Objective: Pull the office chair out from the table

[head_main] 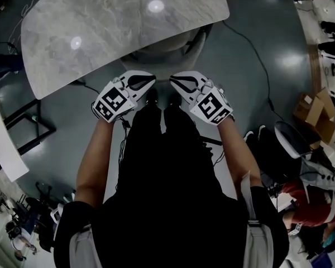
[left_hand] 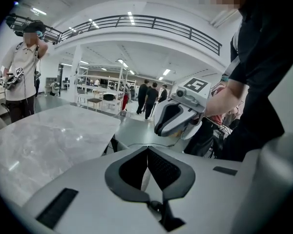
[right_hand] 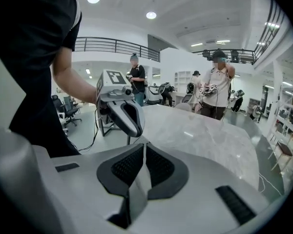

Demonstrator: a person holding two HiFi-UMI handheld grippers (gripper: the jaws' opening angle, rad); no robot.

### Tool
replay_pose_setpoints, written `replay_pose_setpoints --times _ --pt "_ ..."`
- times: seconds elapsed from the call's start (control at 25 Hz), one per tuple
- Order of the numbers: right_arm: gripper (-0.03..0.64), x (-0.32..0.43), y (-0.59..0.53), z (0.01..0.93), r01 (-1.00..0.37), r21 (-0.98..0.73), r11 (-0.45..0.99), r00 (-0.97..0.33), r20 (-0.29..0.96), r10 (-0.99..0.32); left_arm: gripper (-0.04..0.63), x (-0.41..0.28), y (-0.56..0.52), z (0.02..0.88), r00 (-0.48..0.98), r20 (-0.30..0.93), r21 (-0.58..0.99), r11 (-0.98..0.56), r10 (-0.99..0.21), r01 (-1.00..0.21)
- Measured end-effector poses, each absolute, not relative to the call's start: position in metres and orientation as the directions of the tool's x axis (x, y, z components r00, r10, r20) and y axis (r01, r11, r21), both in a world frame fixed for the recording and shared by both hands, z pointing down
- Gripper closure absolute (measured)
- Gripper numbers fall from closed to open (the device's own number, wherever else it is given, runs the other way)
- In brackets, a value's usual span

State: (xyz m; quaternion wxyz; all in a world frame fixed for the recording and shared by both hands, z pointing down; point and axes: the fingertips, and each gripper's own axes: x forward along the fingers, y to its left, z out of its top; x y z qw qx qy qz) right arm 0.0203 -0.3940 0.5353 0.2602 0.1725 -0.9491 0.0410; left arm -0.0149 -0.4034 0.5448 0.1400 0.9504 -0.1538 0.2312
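Note:
The grey marble table (head_main: 117,27) fills the upper left of the head view. Just under its near edge shows a pale part of the office chair (head_main: 163,53), mostly hidden by the tabletop. My left gripper (head_main: 148,82) and right gripper (head_main: 176,82) hang side by side just short of that edge, tips nearly touching, both shut with nothing between the jaws. In the left gripper view my left gripper (left_hand: 147,150) points past the table's corner, with the right gripper (left_hand: 178,118) beside it. The right gripper view has my right gripper (right_hand: 144,147) over the table (right_hand: 205,135), the left gripper (right_hand: 123,112) alongside.
A black cable (head_main: 251,49) runs across the grey floor to the right of the table. A black frame (head_main: 22,128) and a white board (head_main: 3,144) stand on the left. Cardboard boxes (head_main: 315,109) and another chair (head_main: 293,139) are on the right. People (right_hand: 216,89) stand beyond the table.

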Motion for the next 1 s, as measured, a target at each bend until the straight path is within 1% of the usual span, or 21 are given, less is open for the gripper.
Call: replay_pose_setpoints --times 0.12,0.28,0.44,0.48,0.56,0.72,0.84,1.0 --pt "0.591 0.02 -0.392 0.557 -0.325 0.041 0.945 -0.776 0.56 -0.291 0.583 -0.011 -0.404 0.557 0.823 0.526 0.177 -0.919 -0.214 -0.352" --pt "0.589 0.017 -0.39 0.579 -0.286 0.056 0.957 -0.744 0.616 -0.258 0.581 -0.006 -0.4 0.572 0.775 0.606 0.121 -0.943 -0.178 -0.311" --pt "0.583 0.015 -0.391 0.594 -0.28 0.058 0.958 -0.726 0.64 -0.251 0.581 0.0 -0.395 0.583 0.747 0.647 0.08 -0.96 -0.156 -0.269" --pt "0.57 0.015 -0.391 0.598 -0.274 0.057 0.96 -0.723 0.646 -0.245 0.581 0.002 -0.394 0.587 0.737 0.659 0.07 -0.964 -0.148 -0.257" --pt "0.513 0.013 -0.389 0.606 -0.261 0.047 0.964 -0.717 0.659 -0.226 0.581 0.003 -0.39 0.596 0.72 0.681 0.058 -0.971 -0.132 -0.233" --pt "0.485 0.014 -0.387 0.623 -0.236 0.034 0.971 -0.697 0.691 -0.193 0.577 0.001 -0.384 0.617 0.667 0.739 0.036 -0.983 -0.096 -0.18" --pt "0.474 0.014 -0.384 0.634 -0.212 0.044 0.976 -0.676 0.715 -0.178 0.553 0.001 -0.383 0.628 0.643 0.761 0.025 -0.987 -0.082 -0.156" --pt "0.459 0.01 -0.38 0.644 -0.147 0.079 0.986 -0.642 0.751 -0.156 0.5 0.003 -0.38 0.638 0.609 0.79 0.013 -0.992 -0.067 -0.126"
